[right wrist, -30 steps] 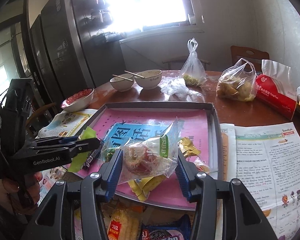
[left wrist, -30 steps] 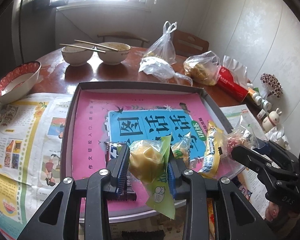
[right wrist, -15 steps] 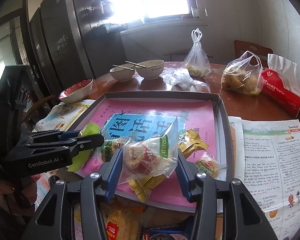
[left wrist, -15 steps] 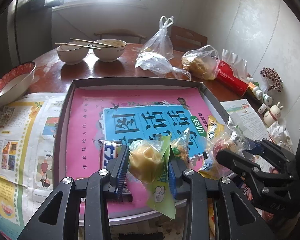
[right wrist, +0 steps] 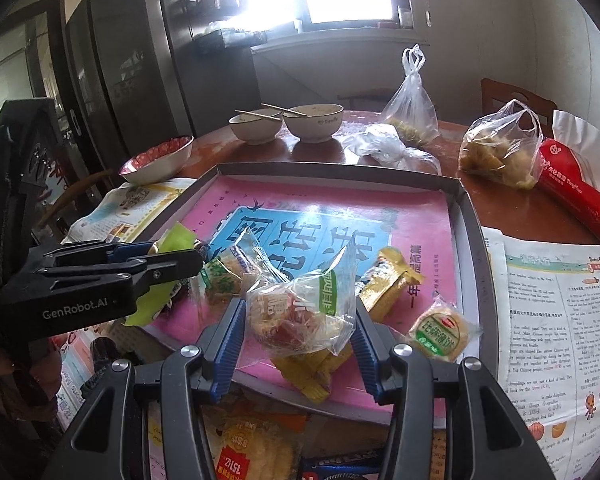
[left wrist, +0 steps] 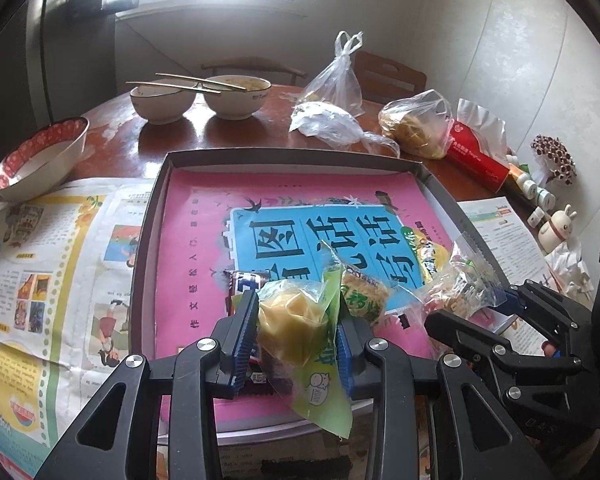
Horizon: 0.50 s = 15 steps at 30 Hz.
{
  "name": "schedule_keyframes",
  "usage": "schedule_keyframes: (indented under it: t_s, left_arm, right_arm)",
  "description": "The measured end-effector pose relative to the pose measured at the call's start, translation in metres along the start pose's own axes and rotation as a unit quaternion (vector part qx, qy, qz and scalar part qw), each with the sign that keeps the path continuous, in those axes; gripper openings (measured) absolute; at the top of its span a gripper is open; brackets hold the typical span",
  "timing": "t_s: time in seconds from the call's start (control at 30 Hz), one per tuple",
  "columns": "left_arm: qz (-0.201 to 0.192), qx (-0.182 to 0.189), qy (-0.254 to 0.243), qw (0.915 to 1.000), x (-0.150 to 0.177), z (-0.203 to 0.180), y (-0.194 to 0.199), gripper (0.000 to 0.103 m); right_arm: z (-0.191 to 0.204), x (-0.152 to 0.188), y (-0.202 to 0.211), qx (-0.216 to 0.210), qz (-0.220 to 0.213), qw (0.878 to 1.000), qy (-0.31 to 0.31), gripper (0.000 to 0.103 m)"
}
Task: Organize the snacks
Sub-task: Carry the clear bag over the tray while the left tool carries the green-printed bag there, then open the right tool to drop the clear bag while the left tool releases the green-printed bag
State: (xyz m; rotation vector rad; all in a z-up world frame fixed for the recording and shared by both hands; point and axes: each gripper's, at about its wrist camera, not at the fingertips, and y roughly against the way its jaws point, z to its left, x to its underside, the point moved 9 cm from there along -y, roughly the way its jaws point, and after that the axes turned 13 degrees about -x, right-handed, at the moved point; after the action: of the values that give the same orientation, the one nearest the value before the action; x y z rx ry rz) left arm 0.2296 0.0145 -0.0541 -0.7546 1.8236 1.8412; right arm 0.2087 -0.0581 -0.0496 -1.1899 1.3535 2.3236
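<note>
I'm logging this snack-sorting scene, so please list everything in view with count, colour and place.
tray: 1, grey, table centre, lined with a pink and blue book cover
yellow cake packet: 1, yellow with green wrapper, in left gripper
clear snack packet: 1, clear with reddish filling, in right gripper
loose snack packets: several, green and yellow, in the tray's near part
bowls with chopsticks: 2, white, far side
red-rimmed bowl: 1, far left
plastic bags: 3, clear, far right
red pack: 1, right edge
newspapers: both sides of tray
left gripper: black, blue pads
right gripper: black, blue pads
</note>
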Motion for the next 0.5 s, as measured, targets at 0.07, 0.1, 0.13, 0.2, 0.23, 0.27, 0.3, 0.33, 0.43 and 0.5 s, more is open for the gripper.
schedule_keyframes:
  t_s: [0.07,0.1,0.13,0.2,0.23,0.27,0.3,0.33,0.43,0.5]
  left_arm:
    - [0.000,0.000,-0.001,1.0000,0.0007,-0.0009,0.0000,0.036]
    - [0.000,0.001,-0.002,1.0000,0.0008,-0.0018,0.0003,0.037]
    - [-0.001,0.001,-0.003,1.0000,0.0010,-0.0028,0.0004,0.037]
    - [0.000,0.003,-0.005,1.0000,0.0012,-0.0045,0.0003,0.037]
    - [0.000,0.004,-0.005,1.0000,0.0014,-0.0050,-0.0001,0.037]
    - [0.000,0.004,-0.005,1.0000,0.0014,-0.0054,-0.0002,0.037]
    - [0.000,0.005,-0.005,1.0000,0.0014,-0.0057,-0.0004,0.037]
    - [0.000,0.006,-0.004,1.0000,0.0012,-0.0063,-0.0006,0.037]
    - [0.001,0.011,0.000,0.9999,0.0012,-0.0068,-0.0014,0.037]
    - [0.001,0.014,0.004,0.9999,0.0011,-0.0057,-0.0012,0.037]
  right_arm:
    - [0.0009,0.0011,-0.0016,0.000,0.003,1.000,0.001,0.051]
    - [0.0022,0.0016,-0.0021,0.000,0.004,1.000,0.004,0.051]
    - [0.0039,0.0020,-0.0025,-0.001,0.004,1.000,0.007,0.051]
    - [0.0068,0.0023,-0.0034,-0.001,0.006,1.000,0.013,0.051]
    - [0.0078,0.0027,-0.0038,0.000,0.007,1.000,0.016,0.051]
    - [0.0085,0.0030,-0.0043,0.001,0.008,1.000,0.019,0.051]
    - [0.0091,0.0034,-0.0048,0.003,0.009,1.000,0.021,0.051]
    - [0.0092,0.0038,-0.0052,0.005,0.010,1.000,0.023,0.051]
    - [0.0097,0.0048,-0.0060,0.012,0.014,0.999,0.028,0.051]
    - [0.0099,0.0046,-0.0057,0.014,0.014,0.999,0.030,0.051]
